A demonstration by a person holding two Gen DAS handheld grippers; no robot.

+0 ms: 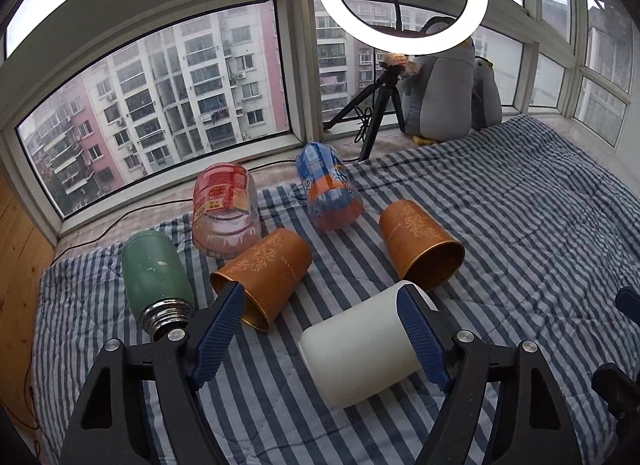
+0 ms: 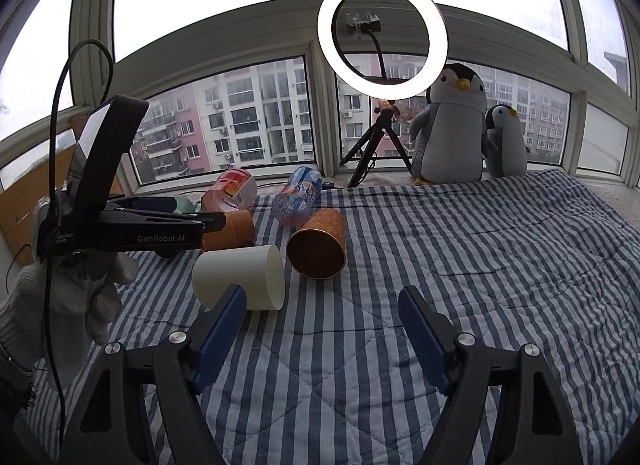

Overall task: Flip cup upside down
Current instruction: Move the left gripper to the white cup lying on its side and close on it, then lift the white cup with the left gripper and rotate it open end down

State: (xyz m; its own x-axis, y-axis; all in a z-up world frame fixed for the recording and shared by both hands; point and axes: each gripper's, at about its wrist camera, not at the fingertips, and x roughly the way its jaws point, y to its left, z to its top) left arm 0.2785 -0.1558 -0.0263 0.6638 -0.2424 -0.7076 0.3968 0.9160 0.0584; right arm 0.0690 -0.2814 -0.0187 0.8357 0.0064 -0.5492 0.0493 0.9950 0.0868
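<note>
The left tool [image 1: 320,329] is held low with its two blue-padded fingers [image 1: 218,335] spread wide apart, pointing forward. Seen from the right wrist view, the same tool [image 2: 218,222] reaches in from the left side, level and side-on, gripped by a hand [image 2: 76,289] in a pale knit glove. The right tool [image 2: 320,329] also has its fingers [image 2: 422,335] parted wide, with nothing between them, aimed forward and slightly down.

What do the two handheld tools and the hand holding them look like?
Both tools, the left tool and the right tool, have black frames with silver bolts and blue ribbed finger pads. Seen from the right wrist, the left tool carries white "GenRobot.AI" lettering and a trailing black cable. A white knit glove covers the hand holding it.
</note>
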